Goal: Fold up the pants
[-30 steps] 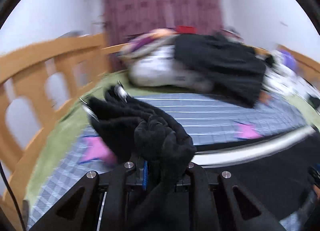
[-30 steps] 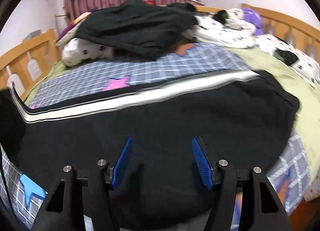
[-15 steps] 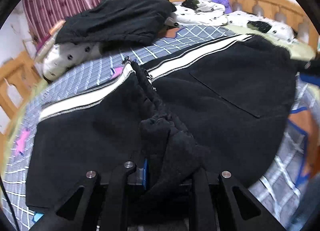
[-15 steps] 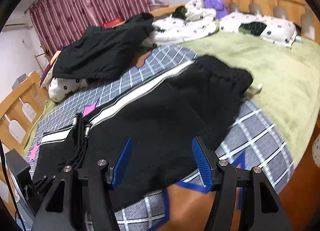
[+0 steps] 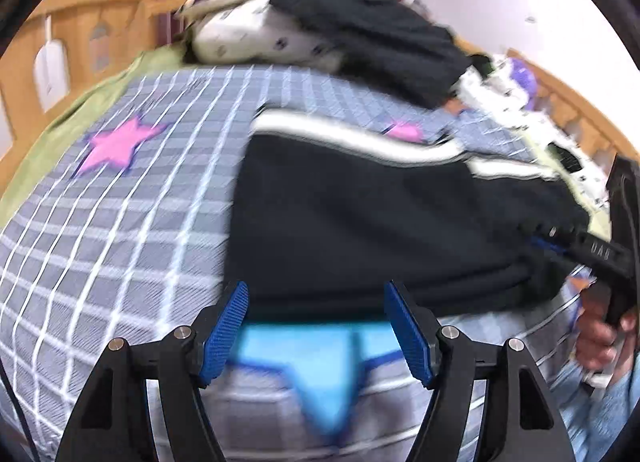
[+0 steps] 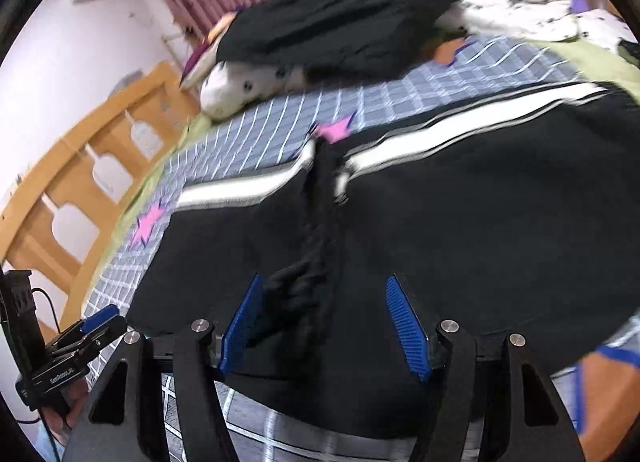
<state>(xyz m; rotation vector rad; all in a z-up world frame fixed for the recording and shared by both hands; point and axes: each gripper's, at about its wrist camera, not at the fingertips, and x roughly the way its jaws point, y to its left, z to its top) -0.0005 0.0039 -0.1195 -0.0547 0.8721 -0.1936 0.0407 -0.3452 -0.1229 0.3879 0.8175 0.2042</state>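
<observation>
- Wooden bed rail (image 5: 76,42) fills the upper left of the left wrist frame, beside the grey checked bedspread (image 5: 120,222).
- The left claw (image 5: 316,322) at bottom centre has just been opening; its blue pads stand apart, nothing between them.
- The black pants (image 5: 380,222) with a white stripe lie folded, centre to right.
- In the right wrist frame, the right claw (image 6: 324,326) gapes over the pants' bunched fabric, not pressing it.

My left wrist camera looks steeply down, close over the bed's near edge (image 5: 132,222). My right wrist camera faces likewise, nearer the pants (image 6: 480,230). Both share the pants, checked blanket and far-edge clothes pile (image 5: 372,34).
</observation>
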